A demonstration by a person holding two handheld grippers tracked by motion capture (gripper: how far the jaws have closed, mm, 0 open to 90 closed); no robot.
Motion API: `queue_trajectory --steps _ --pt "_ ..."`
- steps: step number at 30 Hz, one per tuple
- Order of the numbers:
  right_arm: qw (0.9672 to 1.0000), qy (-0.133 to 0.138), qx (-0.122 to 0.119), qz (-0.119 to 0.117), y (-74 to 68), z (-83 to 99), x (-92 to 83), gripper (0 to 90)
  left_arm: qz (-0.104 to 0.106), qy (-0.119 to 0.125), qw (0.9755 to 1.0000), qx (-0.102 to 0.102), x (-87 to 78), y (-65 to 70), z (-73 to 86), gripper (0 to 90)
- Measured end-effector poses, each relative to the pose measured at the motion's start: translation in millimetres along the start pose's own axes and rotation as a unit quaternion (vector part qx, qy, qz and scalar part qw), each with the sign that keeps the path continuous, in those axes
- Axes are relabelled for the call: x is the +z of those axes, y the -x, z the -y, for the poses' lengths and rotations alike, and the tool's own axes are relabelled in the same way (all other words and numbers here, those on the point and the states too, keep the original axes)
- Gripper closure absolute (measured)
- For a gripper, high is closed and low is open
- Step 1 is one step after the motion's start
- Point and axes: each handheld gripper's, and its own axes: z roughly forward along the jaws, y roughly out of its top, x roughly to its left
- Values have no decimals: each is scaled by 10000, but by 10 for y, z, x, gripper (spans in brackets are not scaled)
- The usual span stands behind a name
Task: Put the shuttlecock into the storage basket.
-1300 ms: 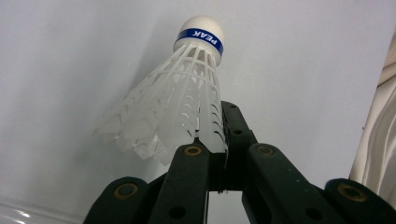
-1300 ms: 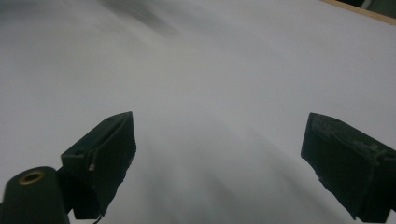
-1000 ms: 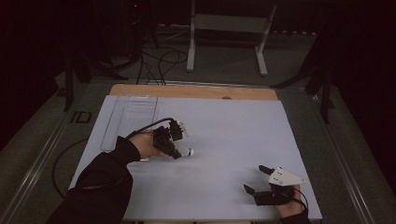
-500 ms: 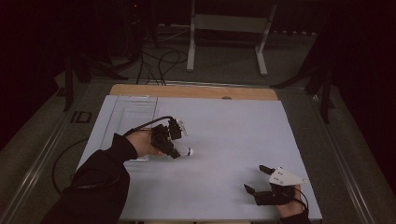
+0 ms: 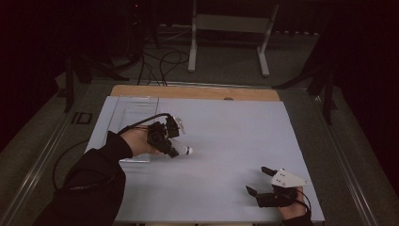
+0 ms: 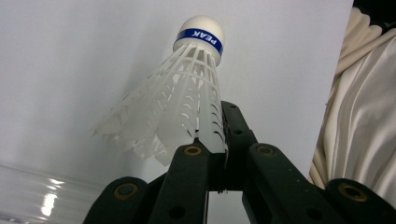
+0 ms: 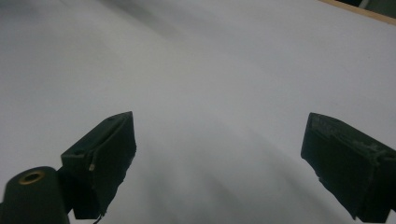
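A white plastic shuttlecock [image 6: 187, 93] with a blue band marked PEAK around its round cork is pinched by its skirt in my left gripper [image 6: 219, 140], which is shut on it. From above, the left gripper [image 5: 176, 149] hovers over the left middle of the white table [image 5: 226, 132], with the shuttlecock's cork [image 5: 187, 151] pointing right. My right gripper [image 5: 256, 180] rests at the near right corner. In its own view the right gripper [image 7: 219, 154] stands open, its jaws wide apart over bare white surface.
A clear plastic tube or sheet [image 5: 134, 112] lies along the table's far left part, and its shiny edge [image 6: 37, 196] shows below the shuttlecock. White folded fabric [image 6: 364, 116] hangs at the right. A wooden strip [image 5: 197, 92] borders the far edge, with a metal stand [image 5: 230, 23] behind it.
My left hand has lifted a little and drifted slightly left with the shuttlecock still in its jaws. The right gripper has stayed where it was.
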Motion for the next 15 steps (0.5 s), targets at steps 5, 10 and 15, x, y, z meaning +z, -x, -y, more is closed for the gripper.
queue_trajectory --steps 5,10,15 --pt "10000 0 -17 6 -2 0 0 100 -25 -10 10000 25 -66 7 4 898" --pt "10000 19 -21 -19 -4 -1 -6 100 -39 0 10000 21 -125 13 15 898" --pt "9999 129 -62 -46 -13 -9 -17 100 -59 6 9999 84 -188 24 26 899"
